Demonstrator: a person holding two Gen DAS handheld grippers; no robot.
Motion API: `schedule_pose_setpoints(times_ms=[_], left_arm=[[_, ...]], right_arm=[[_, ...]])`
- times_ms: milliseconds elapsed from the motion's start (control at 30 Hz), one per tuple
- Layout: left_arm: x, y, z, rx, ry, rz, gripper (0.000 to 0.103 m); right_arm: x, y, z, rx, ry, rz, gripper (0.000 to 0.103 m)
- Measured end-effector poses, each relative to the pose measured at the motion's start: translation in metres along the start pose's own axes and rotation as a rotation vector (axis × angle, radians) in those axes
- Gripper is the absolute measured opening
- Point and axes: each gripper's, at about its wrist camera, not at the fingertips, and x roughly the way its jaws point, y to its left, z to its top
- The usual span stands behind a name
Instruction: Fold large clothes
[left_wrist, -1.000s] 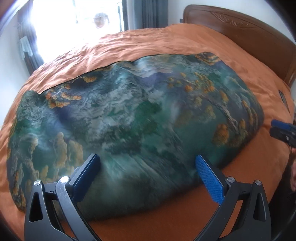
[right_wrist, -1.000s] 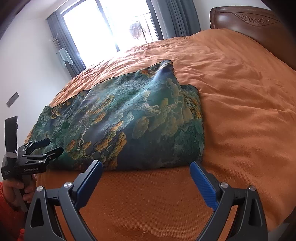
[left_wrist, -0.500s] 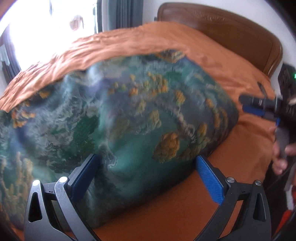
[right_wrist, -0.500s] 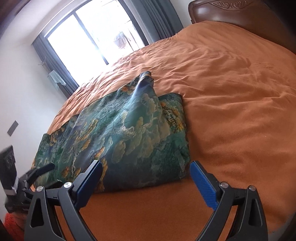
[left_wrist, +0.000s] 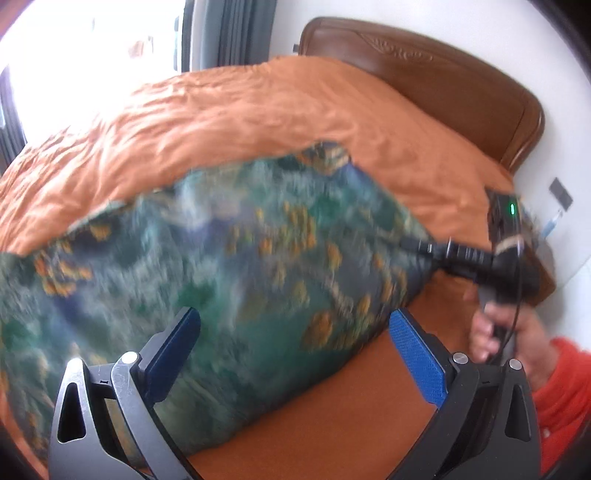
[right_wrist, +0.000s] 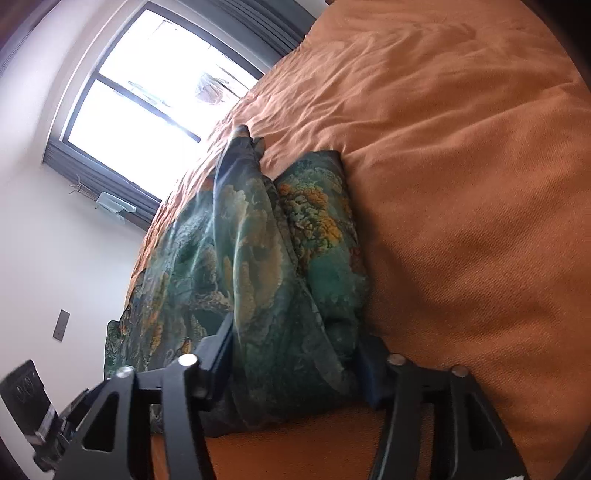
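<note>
Here the right gripper (right_wrist: 295, 365) is closing on the garment (right_wrist: 258, 258); the left gripper (left_wrist: 295, 354) gapes.

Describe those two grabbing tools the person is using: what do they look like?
Each gripper is a black forked frame with silver rivets and blue ribbed pads: left gripper, right gripper. The right one's body carries a green light and a thin black cable. The sleeve is red knit.

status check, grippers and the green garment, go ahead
Left gripper open, above garment. Right gripper closing, bunched garment edge between its jaws. Orange bed cover clear alongside.
</note>
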Motion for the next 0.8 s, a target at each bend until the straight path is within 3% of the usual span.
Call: schedule_pose_setpoints(times_ms=[100, 267, 433, 567, 767, 800], left_arm=[[-0.014, -0.012, 0.038, 0.019, 0.007, -0.058, 0.102], [-0.009, -0.046, 0.093, 0.067, 0.081, -0.151, 0.102], [-0.002, -0.067, 0.117, 0.104, 0.141, -0.150, 0.102], [0.000, -0.069, 0.112, 0.116, 0.201, -0.063, 0.102], [0.007, -0.066, 0.088, 0.174, 0.282, 0.166, 0.102], [0.007, -0.064, 0.084, 0.183, 0.289, 0.195, 0.097]], right_arm=[[-0.024, 0.034, -0.005, -0.149, -0.082, -0.031, 0.037], [-0.055, 0.107, -0.022, -0.427, -0.222, -0.076, 0.036], [-0.070, 0.171, -0.056, -0.686, -0.297, -0.102, 0.035], [-0.074, 0.209, -0.091, -0.873, -0.326, -0.104, 0.035], [-0.062, 0.259, -0.147, -1.132, -0.357, -0.139, 0.035], [-0.058, 0.265, -0.155, -1.172, -0.362, -0.146, 0.035]])
